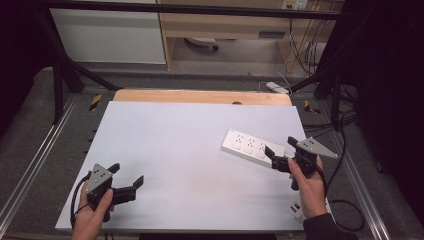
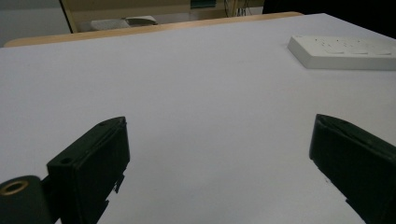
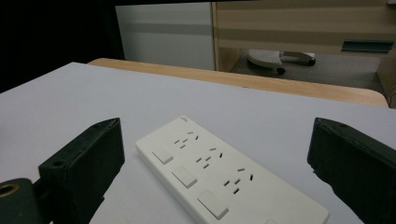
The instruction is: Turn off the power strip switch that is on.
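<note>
A white power strip [image 1: 253, 144] lies flat on the white table top [image 1: 175, 150], toward the far right part of it, set at a slant so that its long side runs from upper left to lower right in the high view. Its top carries three groups of socket holes, each with a square switch beside it.

The right gripper [image 1: 281, 148] sits at the strip's near right end, held in the person's right hand [image 1: 307, 182]. Its jaws stand wide apart and hold nothing — in the right gripper view [image 3: 215, 168] the strip lies between and just ahead of them, its near end reaching down toward the bottom of that view. Whether either jaw touches the strip's casing cannot be told.

The left gripper [image 1: 127, 174] is well apart from the strip, over the near left corner of the table, held in the left hand [image 1: 92, 215]. Its jaws are also spread wide and empty — the left gripper view [image 2: 219, 154] shows bare table between them, with the power strip [image 2: 343, 52] far off at the upper right.
</note>
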The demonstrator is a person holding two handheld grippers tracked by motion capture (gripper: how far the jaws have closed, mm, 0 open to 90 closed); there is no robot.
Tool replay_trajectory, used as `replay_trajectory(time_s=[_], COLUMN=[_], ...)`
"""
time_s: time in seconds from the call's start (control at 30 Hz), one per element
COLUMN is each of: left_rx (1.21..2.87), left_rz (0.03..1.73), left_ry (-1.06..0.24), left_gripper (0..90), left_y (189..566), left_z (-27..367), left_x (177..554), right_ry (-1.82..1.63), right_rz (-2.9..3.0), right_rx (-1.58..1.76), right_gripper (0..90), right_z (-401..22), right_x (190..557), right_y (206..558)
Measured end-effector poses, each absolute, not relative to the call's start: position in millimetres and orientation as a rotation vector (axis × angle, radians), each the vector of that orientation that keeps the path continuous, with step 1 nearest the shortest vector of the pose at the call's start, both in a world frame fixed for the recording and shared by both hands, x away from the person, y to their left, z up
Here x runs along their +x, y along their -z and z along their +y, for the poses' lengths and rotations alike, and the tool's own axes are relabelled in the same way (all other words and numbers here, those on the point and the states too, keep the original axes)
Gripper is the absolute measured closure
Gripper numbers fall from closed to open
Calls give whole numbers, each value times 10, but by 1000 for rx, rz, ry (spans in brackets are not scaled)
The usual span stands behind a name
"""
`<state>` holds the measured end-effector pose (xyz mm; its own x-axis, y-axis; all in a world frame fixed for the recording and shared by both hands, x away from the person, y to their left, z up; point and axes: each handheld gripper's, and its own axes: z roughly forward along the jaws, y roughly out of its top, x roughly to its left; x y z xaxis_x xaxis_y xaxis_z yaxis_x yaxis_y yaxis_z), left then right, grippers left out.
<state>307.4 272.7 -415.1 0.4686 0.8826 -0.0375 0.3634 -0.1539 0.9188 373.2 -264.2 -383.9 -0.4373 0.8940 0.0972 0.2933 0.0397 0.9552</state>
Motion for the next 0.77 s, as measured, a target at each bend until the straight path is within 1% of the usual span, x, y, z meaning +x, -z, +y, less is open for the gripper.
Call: replay_trajectory(time_s=[0.33, 0.5, 0.77], left_rx=[1733, 1734, 1736], left_rz=[1072, 1069, 1062], left_ry=[-661, -659, -656], left_gripper=[52, 52, 52], left_y=[4152, 4150, 4148], left_z=[2721, 2717, 2709], left_x=[3073, 3071, 3074], right_ry=[-1405, -1391, -1344], right_rz=[1808, 1867, 2021], right_rx=[1176, 1198, 1203], right_gripper=[42, 47, 51], right_z=[-2576, -2502, -2258], right_x=[3622, 3608, 3643], right_y=[4037, 4202, 4400])
